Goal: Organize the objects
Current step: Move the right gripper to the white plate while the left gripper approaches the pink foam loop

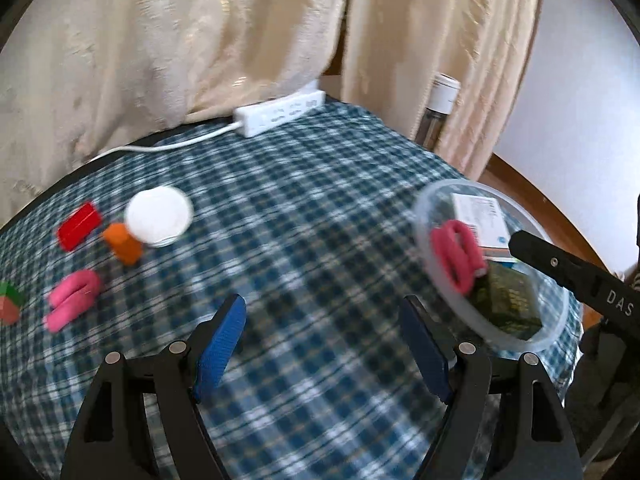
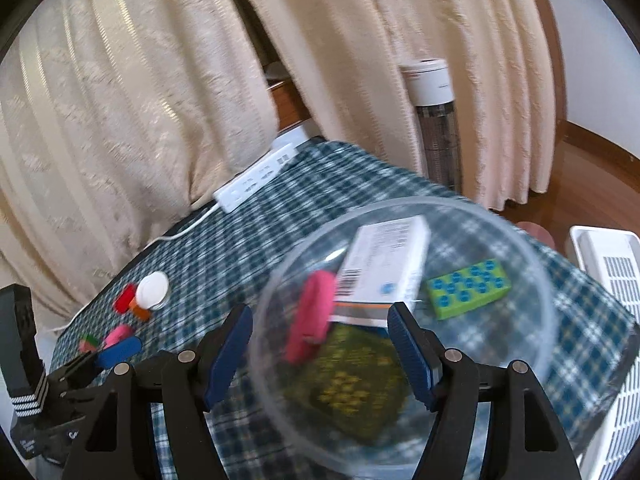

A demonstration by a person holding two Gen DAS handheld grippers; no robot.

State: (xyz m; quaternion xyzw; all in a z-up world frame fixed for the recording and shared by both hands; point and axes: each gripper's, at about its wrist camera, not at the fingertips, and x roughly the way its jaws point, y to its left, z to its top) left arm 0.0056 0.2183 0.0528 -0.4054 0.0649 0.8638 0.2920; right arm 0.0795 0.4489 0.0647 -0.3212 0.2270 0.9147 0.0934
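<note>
Currently both claws stand open and empty: the left gripper [image 1: 320, 344] over bare tablecloth [image 1: 312, 208], the right gripper [image 2: 320, 344] above the bowl [image 2: 532, 276]. The bowl holds a white box [image 2: 384, 264], a pink clip [image 2: 312, 320], a green block [image 2: 468, 288] and a dark packet [image 2: 352, 388]. Left of the bowl lie a white lid [image 1: 159, 216], red block [image 1: 79, 226], orange block [image 1: 124, 244] and another pink clip [image 1: 72, 300]. Behind it, a power strip [image 1: 280, 114] rests against the curtain [image 1: 200, 40].
</note>
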